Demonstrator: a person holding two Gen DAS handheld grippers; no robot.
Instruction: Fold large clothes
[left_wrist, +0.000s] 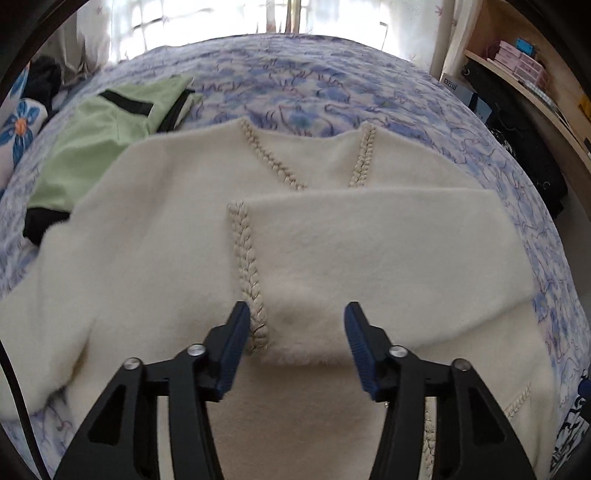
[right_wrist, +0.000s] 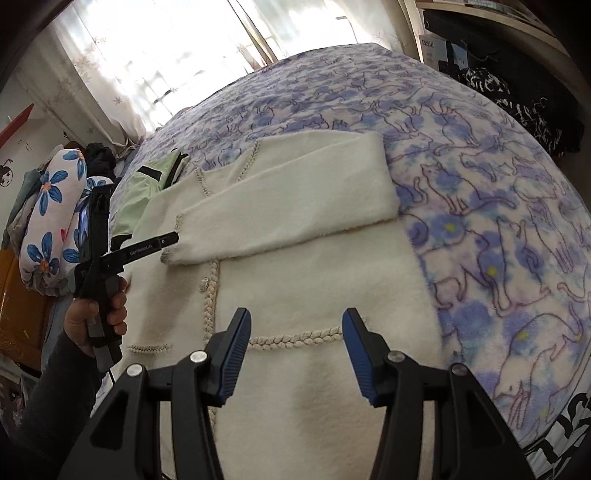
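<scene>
A cream fuzzy cardigan (left_wrist: 155, 251) with braided trim lies flat on the bed, also seen in the right wrist view (right_wrist: 317, 288). Its right sleeve (left_wrist: 369, 258) is folded across the chest, cuff toward the middle (right_wrist: 288, 206). My left gripper (left_wrist: 297, 314) is open, hovering just above the sleeve's cuff end, holding nothing. In the right wrist view the left gripper (right_wrist: 168, 240) shows from the side, next to the cuff. My right gripper (right_wrist: 295, 321) is open and empty above the cardigan's lower front, over a braided pocket trim (right_wrist: 295, 338).
A light green garment (left_wrist: 107, 140) with black trim lies at the cardigan's far left on the blue cat-print bedspread (right_wrist: 498, 206). Flowered pillows (right_wrist: 51, 221) sit at the left. Wooden shelves (left_wrist: 524, 74) and dark bags stand to the right of the bed. A curtained window is beyond.
</scene>
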